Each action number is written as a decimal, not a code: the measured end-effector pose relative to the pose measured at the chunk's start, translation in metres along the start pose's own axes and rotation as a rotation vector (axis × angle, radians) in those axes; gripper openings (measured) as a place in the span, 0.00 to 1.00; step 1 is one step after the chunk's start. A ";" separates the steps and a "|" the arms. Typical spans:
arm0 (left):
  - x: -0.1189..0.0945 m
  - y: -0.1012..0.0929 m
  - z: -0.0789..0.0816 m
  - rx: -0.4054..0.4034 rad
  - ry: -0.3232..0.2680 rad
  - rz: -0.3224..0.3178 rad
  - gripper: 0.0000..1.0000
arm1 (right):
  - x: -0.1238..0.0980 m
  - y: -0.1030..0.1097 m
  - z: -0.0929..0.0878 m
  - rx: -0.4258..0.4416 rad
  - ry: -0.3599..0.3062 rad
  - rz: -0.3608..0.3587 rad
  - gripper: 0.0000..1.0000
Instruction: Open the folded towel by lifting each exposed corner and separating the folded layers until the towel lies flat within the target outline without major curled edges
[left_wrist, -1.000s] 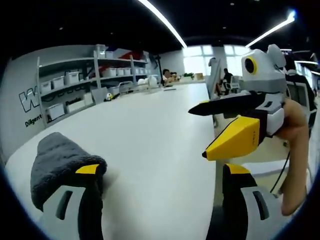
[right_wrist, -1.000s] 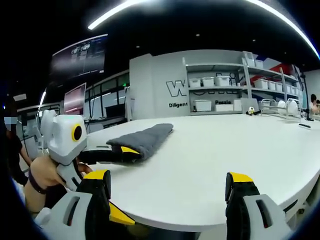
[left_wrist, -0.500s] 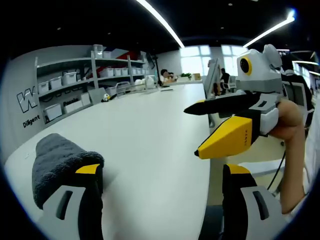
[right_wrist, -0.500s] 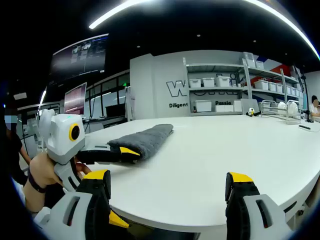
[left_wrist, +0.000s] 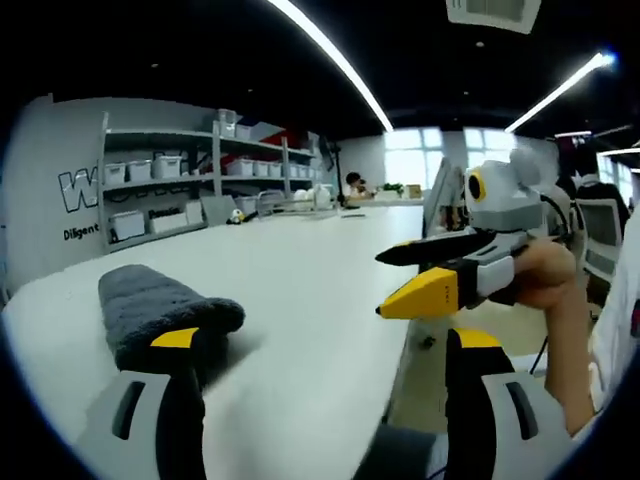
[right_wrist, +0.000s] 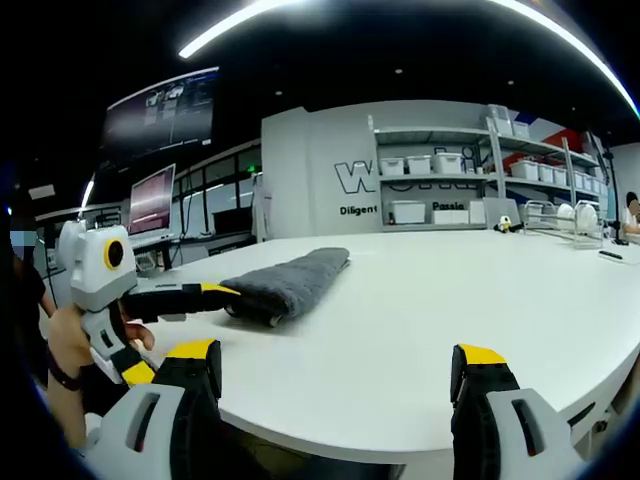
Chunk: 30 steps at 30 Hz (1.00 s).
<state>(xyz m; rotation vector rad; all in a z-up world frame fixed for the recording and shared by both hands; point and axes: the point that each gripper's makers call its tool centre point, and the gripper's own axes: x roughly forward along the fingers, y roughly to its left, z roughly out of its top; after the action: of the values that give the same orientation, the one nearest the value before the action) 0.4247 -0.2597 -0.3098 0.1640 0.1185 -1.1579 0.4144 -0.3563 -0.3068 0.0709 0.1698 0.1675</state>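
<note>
Grey, plush towel (right_wrist: 290, 282) lies folded on the table (right_wrist: 420, 320), just beyond my left gripper (right_wrist: 205, 292), whose jaws gape wide, as do my right gripper's (left_wrist: 400, 283). Soft, limp; I'd pinch the top layer's near corner.

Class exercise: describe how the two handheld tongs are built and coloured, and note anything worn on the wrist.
Each pair of tongs has a pale grey body, black jaws and yellow tips. The right tongs have a large yellow wedge on their lower jaw. The left tongs carry a yellow-ringed lens. A dark band circles the wrist.
</note>
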 end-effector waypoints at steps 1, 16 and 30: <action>-0.003 0.003 0.001 0.003 -0.005 0.014 0.98 | 0.000 0.001 0.000 -0.001 0.000 0.001 0.97; -0.072 0.049 -0.007 0.001 -0.016 0.273 0.99 | 0.009 0.021 0.000 -0.046 0.024 0.031 0.97; -0.092 0.068 -0.026 0.019 0.034 0.376 0.99 | 0.022 0.041 -0.005 -0.093 0.063 0.074 0.97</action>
<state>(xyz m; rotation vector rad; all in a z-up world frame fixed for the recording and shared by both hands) 0.4505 -0.1454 -0.3142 0.2127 0.1020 -0.7822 0.4279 -0.3120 -0.3118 -0.0207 0.2218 0.2516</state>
